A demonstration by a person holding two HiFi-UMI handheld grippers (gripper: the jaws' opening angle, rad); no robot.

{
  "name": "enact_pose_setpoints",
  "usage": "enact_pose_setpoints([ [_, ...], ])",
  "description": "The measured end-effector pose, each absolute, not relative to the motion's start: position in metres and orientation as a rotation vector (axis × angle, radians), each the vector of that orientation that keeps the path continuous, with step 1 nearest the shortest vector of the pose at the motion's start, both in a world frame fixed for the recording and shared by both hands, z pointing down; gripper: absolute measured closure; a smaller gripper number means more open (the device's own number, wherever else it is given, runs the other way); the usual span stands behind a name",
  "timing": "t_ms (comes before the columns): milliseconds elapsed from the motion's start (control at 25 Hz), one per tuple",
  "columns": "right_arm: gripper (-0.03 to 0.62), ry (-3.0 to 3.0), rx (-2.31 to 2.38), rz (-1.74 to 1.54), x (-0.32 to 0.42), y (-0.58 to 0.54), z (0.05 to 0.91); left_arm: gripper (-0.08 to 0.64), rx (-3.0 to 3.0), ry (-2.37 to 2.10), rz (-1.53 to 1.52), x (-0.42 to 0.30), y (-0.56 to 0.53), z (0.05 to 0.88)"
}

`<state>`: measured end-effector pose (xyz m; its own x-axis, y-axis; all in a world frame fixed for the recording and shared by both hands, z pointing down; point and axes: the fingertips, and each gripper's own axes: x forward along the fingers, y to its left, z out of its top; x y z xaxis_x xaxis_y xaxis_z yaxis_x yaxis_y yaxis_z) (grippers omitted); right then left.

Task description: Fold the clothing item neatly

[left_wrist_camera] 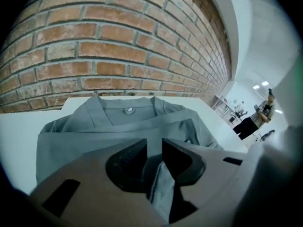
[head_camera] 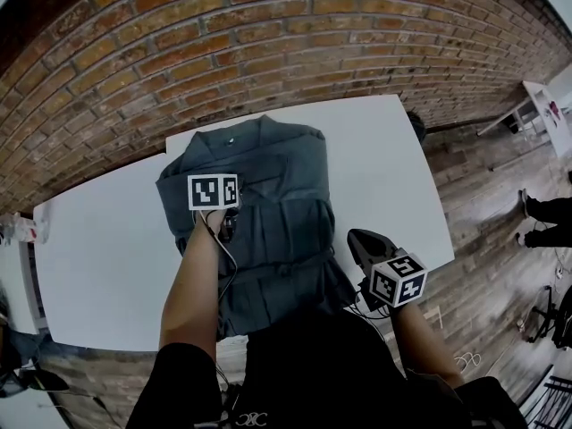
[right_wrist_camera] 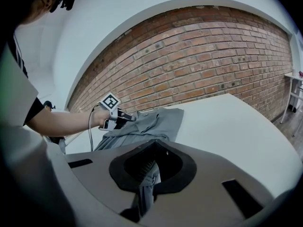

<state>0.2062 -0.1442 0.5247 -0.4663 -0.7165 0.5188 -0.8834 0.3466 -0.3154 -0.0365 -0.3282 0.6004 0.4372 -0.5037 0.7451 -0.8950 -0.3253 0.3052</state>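
Observation:
A grey-blue shirt (head_camera: 268, 213) lies spread on the white table (head_camera: 107, 257), its collar (left_wrist_camera: 129, 110) toward the brick wall. My left gripper (head_camera: 229, 222) hovers over the shirt's left middle. In the left gripper view (left_wrist_camera: 155, 155) its jaws stand apart with a narrow gap, and a raised fold of the cloth shows low in that gap without being pinched. My right gripper (head_camera: 356, 239) is at the shirt's near right corner, and the right gripper view (right_wrist_camera: 150, 167) shows it shut on a bunch of the grey cloth (right_wrist_camera: 147, 193) that hangs from the jaws. From there the left gripper (right_wrist_camera: 127, 118) is seen resting on the shirt (right_wrist_camera: 158, 119).
The brick wall (head_camera: 268, 43) runs right behind the table's far edge. To the right is wooden floor (head_camera: 483, 195), with a person standing (head_camera: 545, 213) and a small white table (head_camera: 536, 105). Some small items (head_camera: 18, 231) sit at the table's far left end.

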Motion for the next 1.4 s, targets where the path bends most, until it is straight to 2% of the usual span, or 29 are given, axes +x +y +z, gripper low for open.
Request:
enact_pose_setpoints([
  [80,0.592,-2.311,1.426,0.820,0.204,-0.140,0.527,0.536,1.956,-1.158,0.811,-0.041,-0.329,0.617],
  [120,0.591,-2.303,1.428,0.820,0.205,-0.139,0.527,0.558,1.954,-1.144,0.865,-0.041,-0.328,0.623],
  [640,0.592,-2.317,1.368,0.864,0.185,-0.148,0.534,0.560,2.060,-0.727,1.022,0.044,-0.250,0.637],
  [800,0.591,-2.356,1.304,0.840,0.165,-0.155,0.530,0.560,2.075,-0.738,0.936,0.044,-0.244,0.626],
  [1120,0.592,-2.389,1.297,0.812,0.123,-0.180,0.523,0.560,2.111,-0.846,0.650,-0.032,-0.249,0.577],
  [1400,0.592,-2.407,1.302,0.672,0.056,-0.215,0.505,0.560,2.172,-0.921,0.762,-0.128,-0.266,0.567],
])
